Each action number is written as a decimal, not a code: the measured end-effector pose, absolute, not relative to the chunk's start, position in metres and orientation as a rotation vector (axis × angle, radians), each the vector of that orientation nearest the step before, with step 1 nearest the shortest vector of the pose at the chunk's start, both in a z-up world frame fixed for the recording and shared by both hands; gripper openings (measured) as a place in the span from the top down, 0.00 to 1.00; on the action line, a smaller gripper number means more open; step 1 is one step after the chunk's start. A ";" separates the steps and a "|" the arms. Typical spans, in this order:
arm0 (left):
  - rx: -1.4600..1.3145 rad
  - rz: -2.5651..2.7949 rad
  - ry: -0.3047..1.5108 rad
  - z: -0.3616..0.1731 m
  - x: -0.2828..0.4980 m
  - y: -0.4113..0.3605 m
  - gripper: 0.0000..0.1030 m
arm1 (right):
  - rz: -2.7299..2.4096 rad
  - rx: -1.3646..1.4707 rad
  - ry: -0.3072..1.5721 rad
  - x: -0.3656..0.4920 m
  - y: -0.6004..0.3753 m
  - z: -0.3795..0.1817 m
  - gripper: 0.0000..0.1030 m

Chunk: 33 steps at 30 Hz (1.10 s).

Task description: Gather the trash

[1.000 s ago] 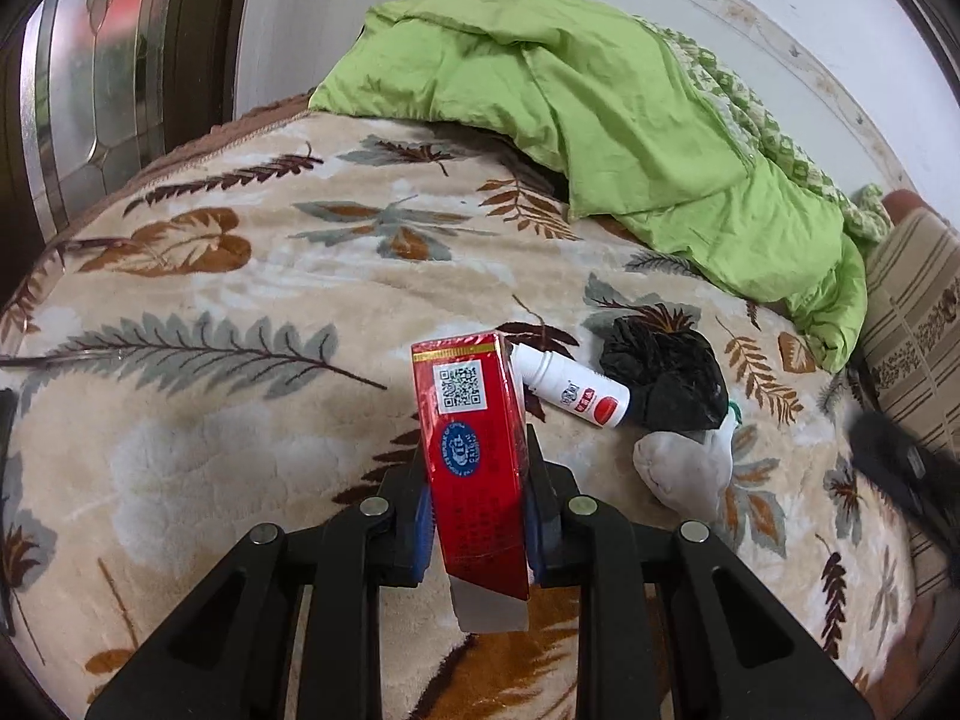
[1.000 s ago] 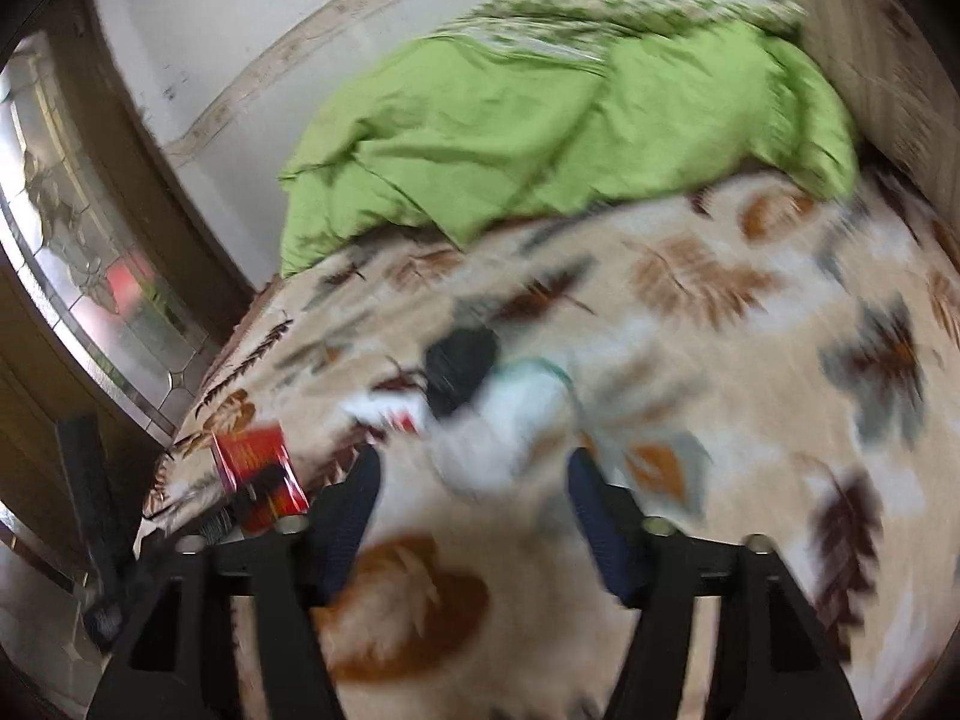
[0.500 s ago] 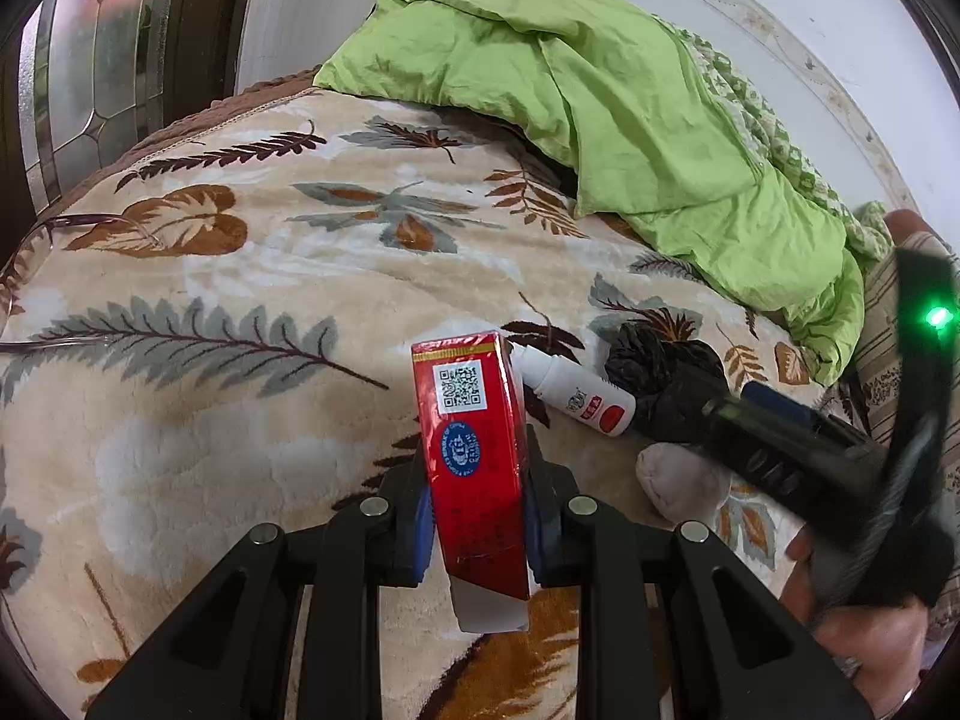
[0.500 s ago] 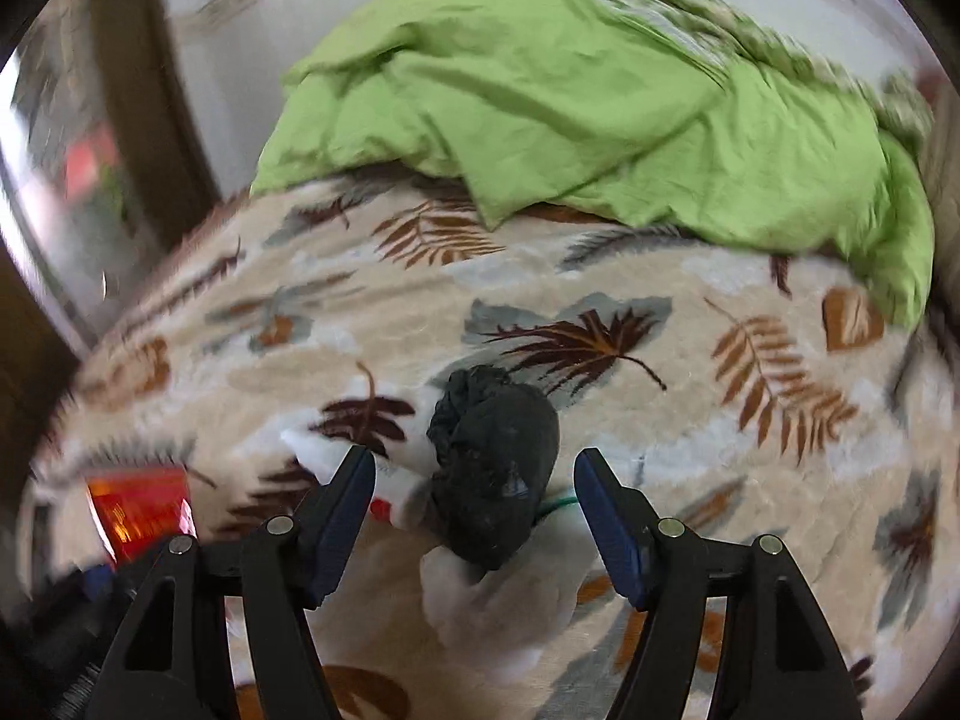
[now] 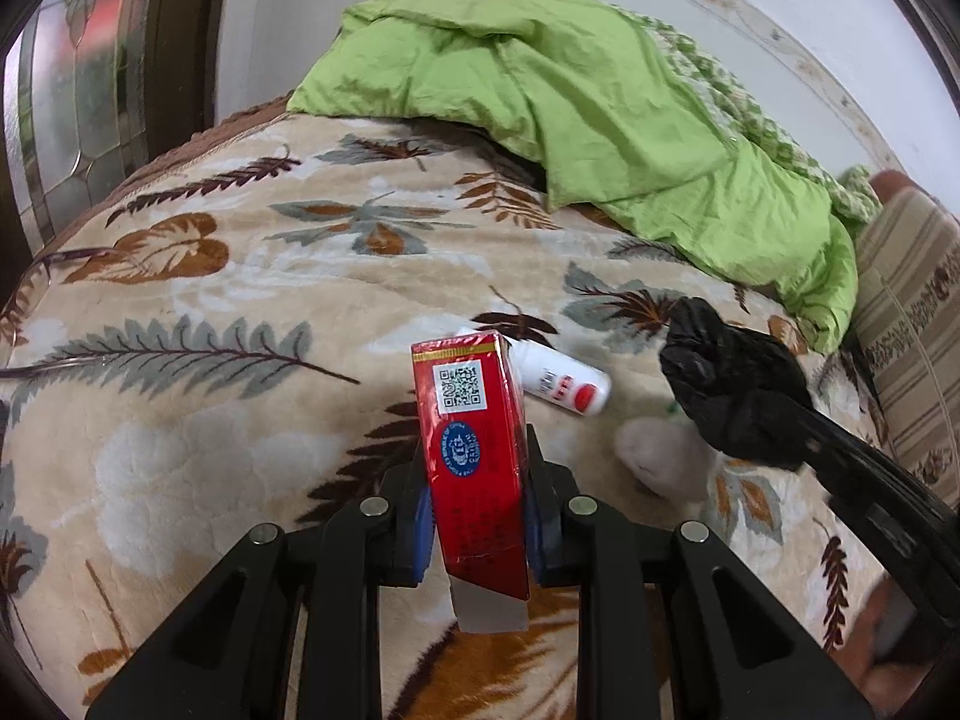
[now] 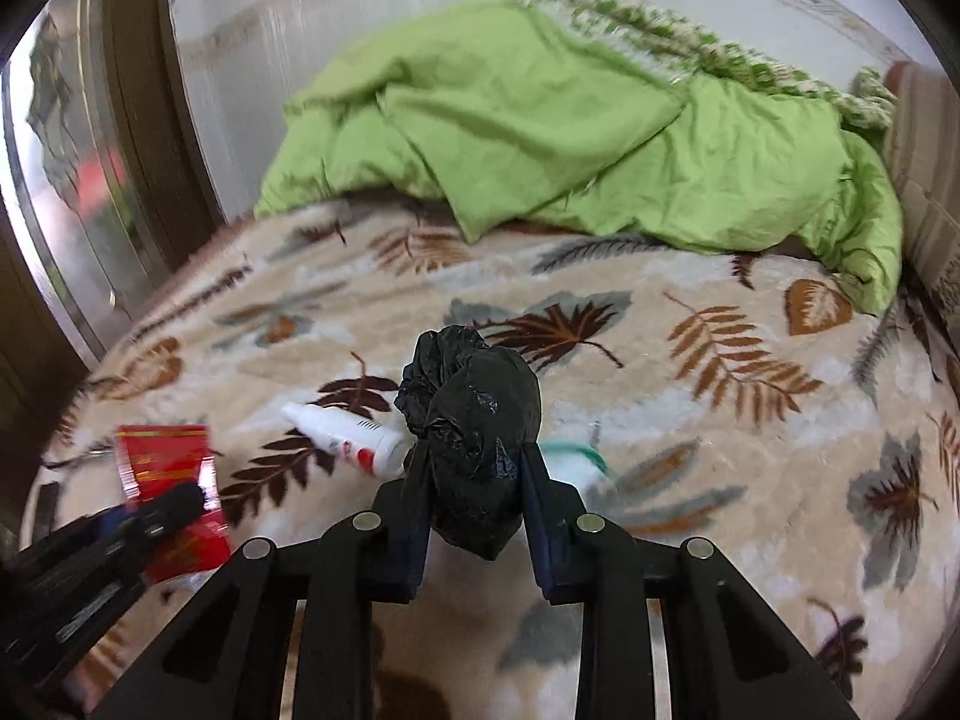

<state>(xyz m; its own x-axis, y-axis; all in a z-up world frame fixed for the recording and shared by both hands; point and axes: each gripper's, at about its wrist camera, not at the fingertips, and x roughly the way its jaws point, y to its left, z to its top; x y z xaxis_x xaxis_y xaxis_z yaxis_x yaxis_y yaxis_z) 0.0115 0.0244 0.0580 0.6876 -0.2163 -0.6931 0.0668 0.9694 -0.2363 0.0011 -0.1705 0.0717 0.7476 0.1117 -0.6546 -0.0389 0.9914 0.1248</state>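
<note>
Mid-blanket (image 5: pixel 180 396), left gripper (image 5: pixel 477 498) jaws clamp the red box (image 5: pixel 474 456); right gripper (image 6: pixel 474 498) jaws closing on the black bag (image 6: pixel 474 426).

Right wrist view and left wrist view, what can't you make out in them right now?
- White wad: left wrist view, blurred and partly behind the black bag; what it is stays unclear.
- White bottle label: too small to read in either view.
- Red box lower end: hidden between the left gripper fingers.
- Black bag's contents: hidden by its opaque plastic; the right gripper is closing on it.
</note>
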 end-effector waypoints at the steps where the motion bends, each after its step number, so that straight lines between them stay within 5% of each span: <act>1: -0.184 -0.164 0.789 0.060 0.008 0.021 0.78 | 0.086 0.114 0.709 -0.009 -0.173 0.075 0.72; 16: 0.023 -0.321 0.753 0.073 -0.082 -0.041 0.78 | 0.020 0.256 0.622 -0.156 -0.225 0.085 0.72; 33: 0.193 -0.232 0.662 0.072 -0.139 -0.044 0.78 | 0.034 0.251 0.575 -0.193 -0.218 0.087 0.72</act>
